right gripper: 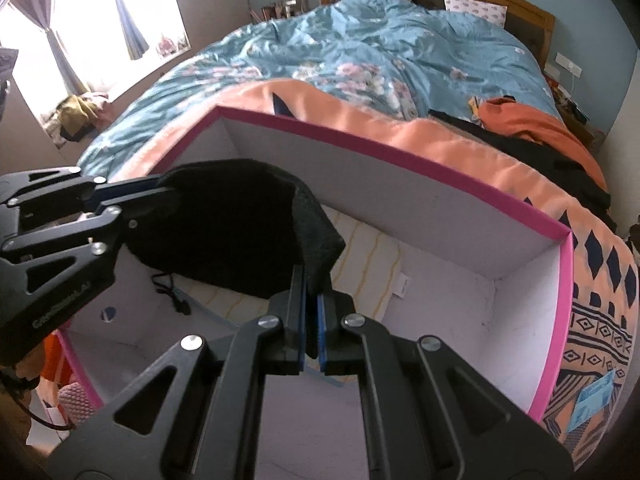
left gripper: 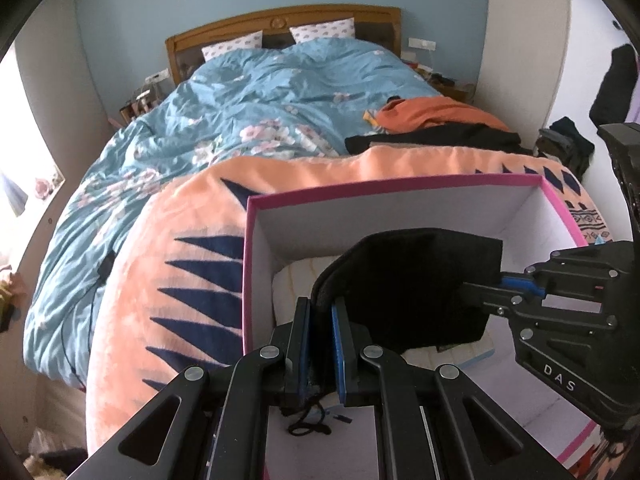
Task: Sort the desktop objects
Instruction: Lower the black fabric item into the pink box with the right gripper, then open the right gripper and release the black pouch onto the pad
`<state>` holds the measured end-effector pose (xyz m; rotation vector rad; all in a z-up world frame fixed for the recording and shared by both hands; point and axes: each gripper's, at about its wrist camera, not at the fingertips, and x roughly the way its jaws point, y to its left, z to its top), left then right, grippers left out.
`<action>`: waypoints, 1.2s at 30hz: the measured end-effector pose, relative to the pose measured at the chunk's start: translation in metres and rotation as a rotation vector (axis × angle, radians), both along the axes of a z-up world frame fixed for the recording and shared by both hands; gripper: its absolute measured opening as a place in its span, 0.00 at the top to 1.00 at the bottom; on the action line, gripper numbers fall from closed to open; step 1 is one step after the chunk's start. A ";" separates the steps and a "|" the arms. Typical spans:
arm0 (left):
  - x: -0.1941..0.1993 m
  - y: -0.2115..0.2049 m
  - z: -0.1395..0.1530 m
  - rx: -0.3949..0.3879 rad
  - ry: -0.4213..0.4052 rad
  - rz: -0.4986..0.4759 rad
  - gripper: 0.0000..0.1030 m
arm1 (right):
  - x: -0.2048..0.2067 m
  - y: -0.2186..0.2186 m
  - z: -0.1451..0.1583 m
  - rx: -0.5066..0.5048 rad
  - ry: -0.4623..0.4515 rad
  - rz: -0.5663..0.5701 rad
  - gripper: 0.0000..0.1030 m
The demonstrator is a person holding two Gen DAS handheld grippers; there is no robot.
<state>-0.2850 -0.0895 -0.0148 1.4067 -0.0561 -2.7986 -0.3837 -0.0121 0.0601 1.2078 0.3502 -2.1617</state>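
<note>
A black cloth (left gripper: 404,280) hangs stretched between my two grippers, just above the inside of a pink-rimmed box (left gripper: 396,182) with white walls. My left gripper (left gripper: 322,308) is shut on one edge of the cloth; a black cord (left gripper: 308,424) dangles below it. My right gripper (right gripper: 312,280) is shut on the opposite edge of the black cloth (right gripper: 232,232). In the right wrist view the left gripper (right gripper: 160,190) enters from the left, over the box (right gripper: 400,152). A cream folded fabric with yellow lines (right gripper: 368,268) lies on the box floor under the cloth.
The box sits on an orange blanket with navy triangles (left gripper: 168,240) on a bed with a blue floral duvet (left gripper: 256,92). Orange and black clothes (left gripper: 436,120) lie on the bed behind the box. A curtained window (right gripper: 80,20) is to the left.
</note>
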 end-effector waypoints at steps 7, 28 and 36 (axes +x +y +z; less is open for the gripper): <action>-0.002 -0.009 -0.006 0.020 -0.006 0.031 0.90 | -0.015 -0.001 -0.013 0.044 -0.056 -0.036 0.95; -0.008 -0.001 0.000 -0.087 0.041 0.046 0.72 | -0.016 0.000 -0.019 0.063 -0.089 -0.046 0.82; 0.003 0.001 0.005 -0.060 0.076 0.002 0.59 | -0.013 0.004 -0.015 0.016 -0.099 -0.048 0.77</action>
